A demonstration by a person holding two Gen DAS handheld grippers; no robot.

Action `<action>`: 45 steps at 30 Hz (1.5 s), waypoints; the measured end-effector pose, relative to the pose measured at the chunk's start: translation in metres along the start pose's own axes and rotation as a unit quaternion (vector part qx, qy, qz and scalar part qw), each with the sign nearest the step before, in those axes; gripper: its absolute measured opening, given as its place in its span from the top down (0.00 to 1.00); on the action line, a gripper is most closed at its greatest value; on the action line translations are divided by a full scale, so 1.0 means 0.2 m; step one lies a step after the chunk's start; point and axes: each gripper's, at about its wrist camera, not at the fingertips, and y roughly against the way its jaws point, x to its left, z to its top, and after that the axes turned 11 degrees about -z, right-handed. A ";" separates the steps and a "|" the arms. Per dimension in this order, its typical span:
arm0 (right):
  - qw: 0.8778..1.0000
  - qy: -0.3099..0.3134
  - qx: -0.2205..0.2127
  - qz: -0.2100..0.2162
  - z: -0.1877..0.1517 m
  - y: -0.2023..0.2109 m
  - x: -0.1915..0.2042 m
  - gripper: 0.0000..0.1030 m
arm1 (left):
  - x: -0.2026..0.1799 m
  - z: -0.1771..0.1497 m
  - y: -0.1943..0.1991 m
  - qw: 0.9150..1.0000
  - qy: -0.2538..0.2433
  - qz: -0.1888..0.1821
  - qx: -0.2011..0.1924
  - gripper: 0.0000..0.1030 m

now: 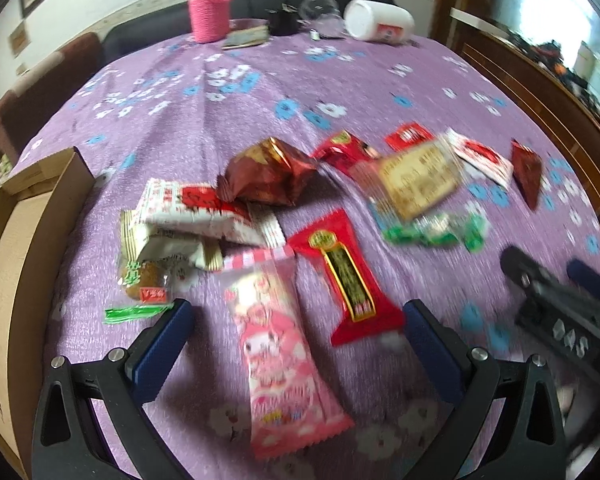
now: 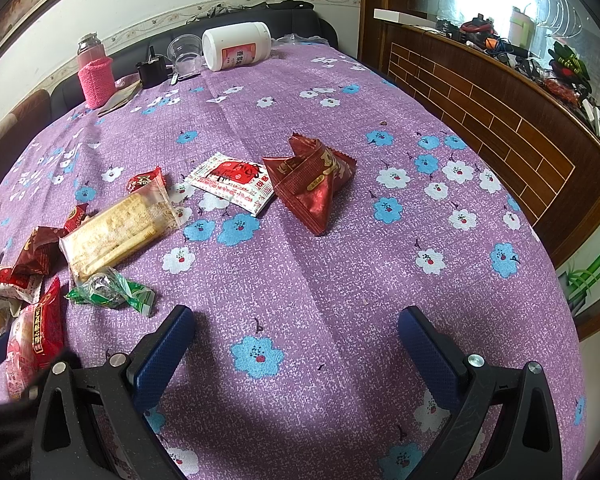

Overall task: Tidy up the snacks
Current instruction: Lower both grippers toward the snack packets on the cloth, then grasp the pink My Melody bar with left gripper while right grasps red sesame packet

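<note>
Since every snack I can see lies loose on the purple-clothed desk (image 2: 340, 280), I judge the sorting barely begun. At the left edge of the left wrist view the cardboard box (image 1: 24, 216) shows no packet inside, though part of it is cut off. My left claw (image 1: 296, 316) gapes wide and empty over the pink packet (image 1: 278, 356) at bottom centre. My right claw (image 2: 296, 322) is wide too, holding nothing, with the dark red pouch (image 2: 312, 176) above centre.
</note>
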 end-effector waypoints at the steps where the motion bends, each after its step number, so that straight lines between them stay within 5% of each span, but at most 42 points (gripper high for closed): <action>1: 1.000 0.000 0.000 0.000 0.00 0.00 0.00 0.01 | 0.00 -0.04 0.03 1.000 -0.003 -0.004 -0.002 0.01; 10: 0.999 0.017 0.026 0.008 0.03 -0.02 0.01 0.01 | 0.19 -0.20 0.42 0.994 0.023 -0.071 -0.084 0.06; 18: 0.999 0.028 0.037 0.011 0.04 -0.01 0.00 0.01 | 0.48 -0.32 0.59 0.988 0.076 -0.105 -0.079 0.17; 22: 0.999 0.017 0.006 0.035 0.01 0.16 -0.05 0.14 | 0.56 -0.37 0.69 0.985 0.079 -0.111 -0.105 0.17; 26: 0.990 0.051 -0.052 0.118 -0.02 0.40 0.04 0.18 | 0.58 -0.38 0.70 0.982 0.085 -0.128 -0.110 0.18; 27: 0.986 0.064 -0.053 0.144 -0.02 0.43 0.09 0.20 | 0.58 -0.38 0.69 0.981 0.088 -0.136 -0.109 0.26; 30: 0.975 0.104 -0.036 0.191 -0.02 0.44 0.26 0.43 | 0.57 -0.38 0.67 0.979 0.092 -0.156 -0.092 0.51; 37: 0.965 0.147 0.003 0.215 -0.05 0.27 0.57 0.57 | 0.57 -0.39 0.68 0.979 0.096 -0.156 -0.089 0.51; 39: 0.966 0.153 0.003 0.207 -0.04 0.24 0.60 0.59 | 0.56 -0.38 0.67 0.979 0.093 -0.157 -0.086 0.51; 41: 0.966 0.152 0.010 0.209 -0.03 0.21 0.63 0.75 | 0.54 -0.38 0.65 0.979 0.089 -0.163 -0.081 0.51; 45: 0.962 0.139 0.017 0.233 -0.03 0.19 0.59 0.81 | 0.47 -0.34 0.60 0.978 0.076 -0.182 -0.065 0.51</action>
